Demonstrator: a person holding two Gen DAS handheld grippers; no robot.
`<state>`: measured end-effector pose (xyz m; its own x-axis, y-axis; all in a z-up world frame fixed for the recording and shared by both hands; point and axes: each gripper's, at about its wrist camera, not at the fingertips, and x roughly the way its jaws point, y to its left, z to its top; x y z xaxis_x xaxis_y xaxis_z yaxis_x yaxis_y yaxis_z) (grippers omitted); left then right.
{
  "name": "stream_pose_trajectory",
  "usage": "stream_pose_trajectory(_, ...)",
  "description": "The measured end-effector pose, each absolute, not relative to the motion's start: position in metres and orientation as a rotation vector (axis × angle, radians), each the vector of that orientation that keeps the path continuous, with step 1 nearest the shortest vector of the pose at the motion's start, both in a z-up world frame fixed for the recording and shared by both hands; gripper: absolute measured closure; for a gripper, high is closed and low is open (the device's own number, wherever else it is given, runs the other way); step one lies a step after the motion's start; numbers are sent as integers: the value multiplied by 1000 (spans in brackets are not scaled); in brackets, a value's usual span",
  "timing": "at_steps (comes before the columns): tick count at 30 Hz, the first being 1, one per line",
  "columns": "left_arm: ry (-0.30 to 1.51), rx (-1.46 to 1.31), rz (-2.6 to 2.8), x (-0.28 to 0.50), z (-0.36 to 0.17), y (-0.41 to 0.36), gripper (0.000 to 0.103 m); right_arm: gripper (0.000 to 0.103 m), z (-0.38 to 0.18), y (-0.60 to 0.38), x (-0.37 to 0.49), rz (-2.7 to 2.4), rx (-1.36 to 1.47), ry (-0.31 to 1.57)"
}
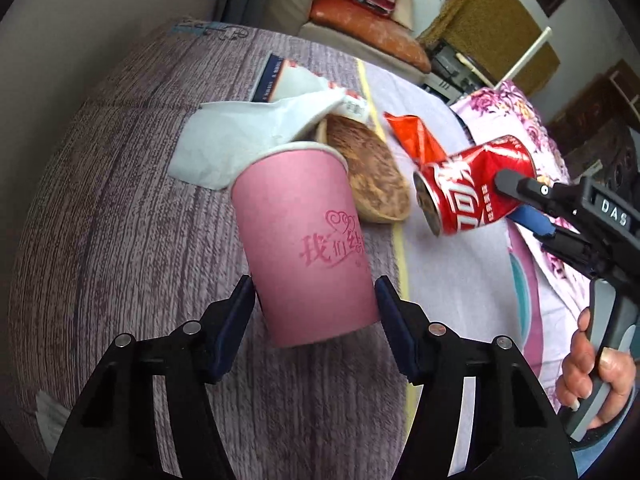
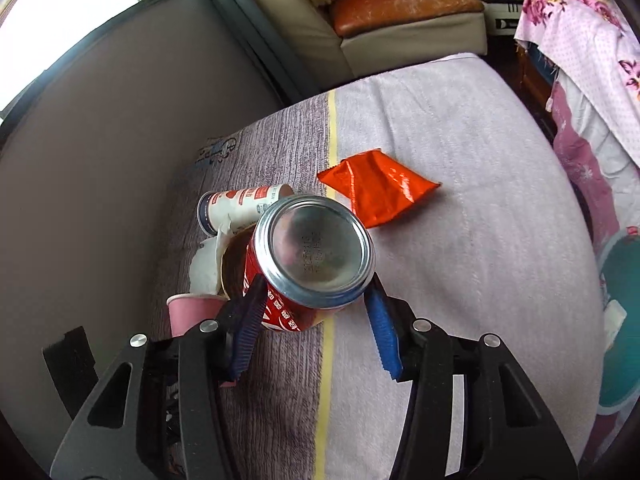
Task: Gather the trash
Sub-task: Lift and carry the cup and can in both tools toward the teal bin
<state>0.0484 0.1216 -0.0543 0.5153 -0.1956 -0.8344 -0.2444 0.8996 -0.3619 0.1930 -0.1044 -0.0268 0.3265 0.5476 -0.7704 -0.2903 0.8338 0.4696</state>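
Left gripper point(image 1: 316, 300) clamped on pink cup point(image 1: 304, 240), right gripper point(image 2: 316, 304) clamped on red can point(image 2: 316, 252), orange wrapper point(image 2: 376, 188) beyond its fingers

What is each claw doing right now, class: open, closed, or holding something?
Left claw: closed on the pink paper cup, lifted off the bed.
Right claw: closed on the dented red can.

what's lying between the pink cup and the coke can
A brown paper bowl lies behind the gap between pink cup and coke can, seen from the left wrist.
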Motion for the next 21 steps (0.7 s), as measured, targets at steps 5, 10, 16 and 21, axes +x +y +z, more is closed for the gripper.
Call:
stream_pose_trajectory(5, 1037, -432, -11, 43, -44, 98, 41, 56, -22, -134, 175, 538, 272, 1088)
stream_pose_trajectory(10, 1074, -396, -41, 43, -48, 73, 41, 56, -30, -163, 161, 512, 296, 1104)
stream_pose_trajectory(16, 1141, -404, -28, 51, -66, 61, 41, 56, -38, -185, 148, 508, 313, 1121)
stream_pose_trajectory(21, 1166, -392, 1, 60, -74, 57, 33, 56, -43, -193, 142, 512, 320, 1121)
